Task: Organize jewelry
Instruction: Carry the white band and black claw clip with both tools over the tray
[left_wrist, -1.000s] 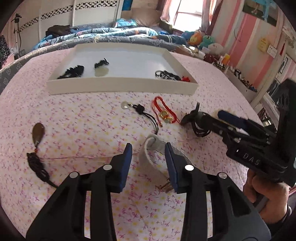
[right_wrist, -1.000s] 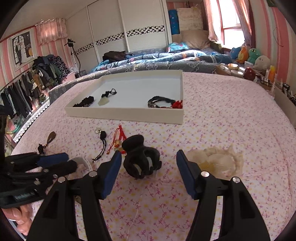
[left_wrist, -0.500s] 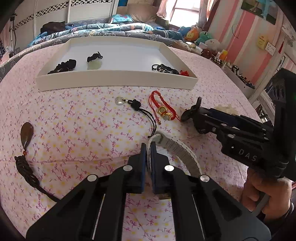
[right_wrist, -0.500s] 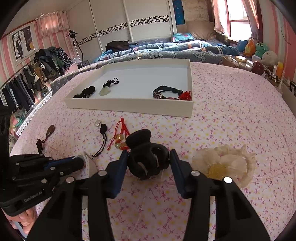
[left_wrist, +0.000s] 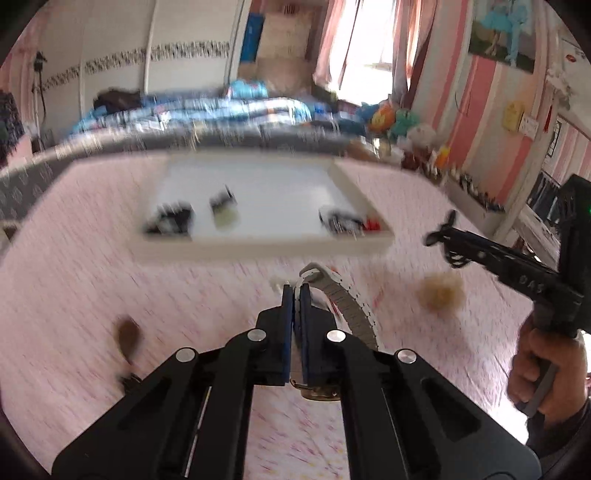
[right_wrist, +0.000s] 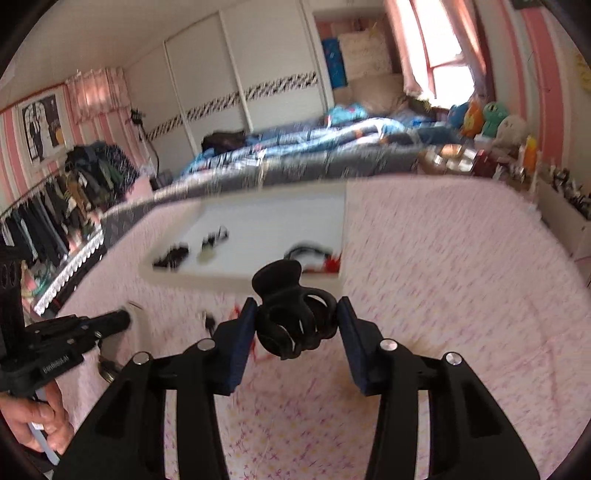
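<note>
Carrying two pieces toward the white tray (left_wrist: 258, 251).
Left gripper (left_wrist: 293, 295) fingers, open a second ago, now pinch the watch strap (left_wrist: 351, 302); right gripper (right_wrist: 295, 321) fingers clamp the black hair claw (right_wrist: 291, 317); both lifted, short of tray.

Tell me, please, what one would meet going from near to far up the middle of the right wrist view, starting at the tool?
Right tool shut on the black hair claw → near wall of the white tray → dark cords on the tray floor → bed with the blue quilt → white wardrobe.
</note>
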